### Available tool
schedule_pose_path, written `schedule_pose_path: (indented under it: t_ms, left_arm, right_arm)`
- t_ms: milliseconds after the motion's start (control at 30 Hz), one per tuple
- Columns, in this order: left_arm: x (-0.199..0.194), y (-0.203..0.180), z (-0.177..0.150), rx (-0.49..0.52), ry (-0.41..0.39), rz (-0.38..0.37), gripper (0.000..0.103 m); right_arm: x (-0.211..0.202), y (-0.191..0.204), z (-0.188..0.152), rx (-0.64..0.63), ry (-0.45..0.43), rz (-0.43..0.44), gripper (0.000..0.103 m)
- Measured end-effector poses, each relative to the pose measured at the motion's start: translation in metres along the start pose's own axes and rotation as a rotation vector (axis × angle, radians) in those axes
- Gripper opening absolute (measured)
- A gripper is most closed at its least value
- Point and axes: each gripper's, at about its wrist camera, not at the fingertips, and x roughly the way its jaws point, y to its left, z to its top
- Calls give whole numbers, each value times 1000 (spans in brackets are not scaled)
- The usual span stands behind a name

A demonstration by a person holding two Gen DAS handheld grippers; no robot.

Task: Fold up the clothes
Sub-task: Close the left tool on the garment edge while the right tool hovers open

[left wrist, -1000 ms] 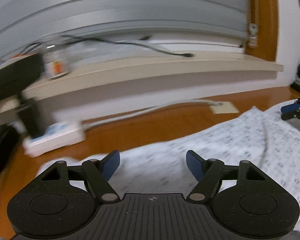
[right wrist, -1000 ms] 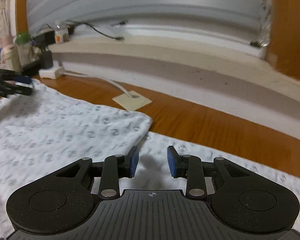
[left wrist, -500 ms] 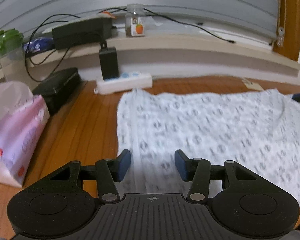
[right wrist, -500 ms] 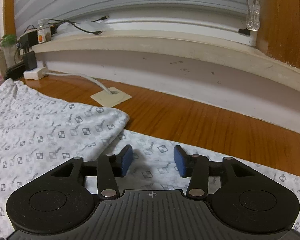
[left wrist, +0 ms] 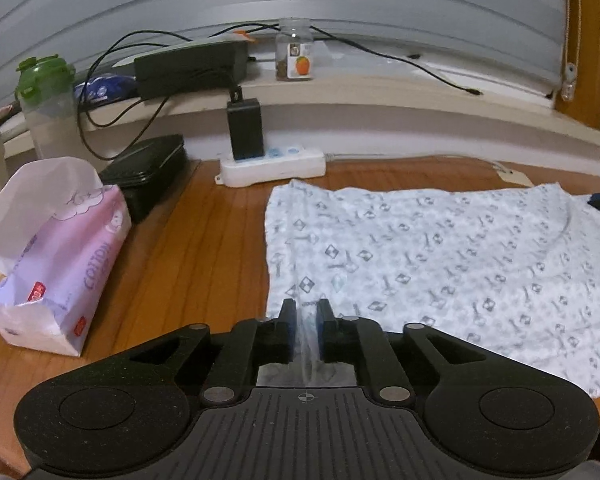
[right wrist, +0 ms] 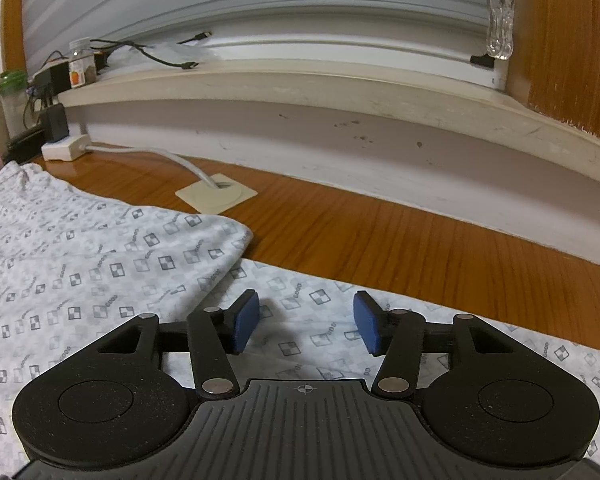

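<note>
Two tongs are at work on one patterned shirt [left wrist: 440, 256], which lies spread flat on the wooden worktop [left wrist: 204, 248]. My left tongs [left wrist: 305, 322] are closing on a pinched ridge of its cloth at the shirt's near left edge, the fabric gripped between the pads. My right tongs [right wrist: 305, 326] are opening, their blue pads [right wrist: 246, 322] standing apart just above the shirt with nothing between them. A tissue pack [left wrist: 56, 256] sits well left of the shirt.
</note>
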Motion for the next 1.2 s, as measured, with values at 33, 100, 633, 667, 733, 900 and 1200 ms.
schedule_pose_path:
  t_ms: [33,100,633,667,733,900,1200]
  left_arm:
    - [1,0,4,-6,-10,7,15]
    - [5,1,17,-20,-38,18,34]
    - [90,-9,61,58,-1,91,5]
    - [88,-5,61,40,-7,86,5]
    - [85,1,60,16,-9,92,10]
    - [70,-7,58,20,-34,123,51]
    - [70,-86,71,113,-96,-53,84]
  right_arm:
    - [0,0,0,0,0,-1,53]
    - [0,0,0,0,0,-1,54]
    - [1,0,0,-2,0,-13,57]
    - [0,0,0,-1,0,-12,57]
    - [1,0,0,-2,0,-12,57]
    - [1,0,0,-5,1,-15,57]
    - [1,0,0,-3,2,-20,59]
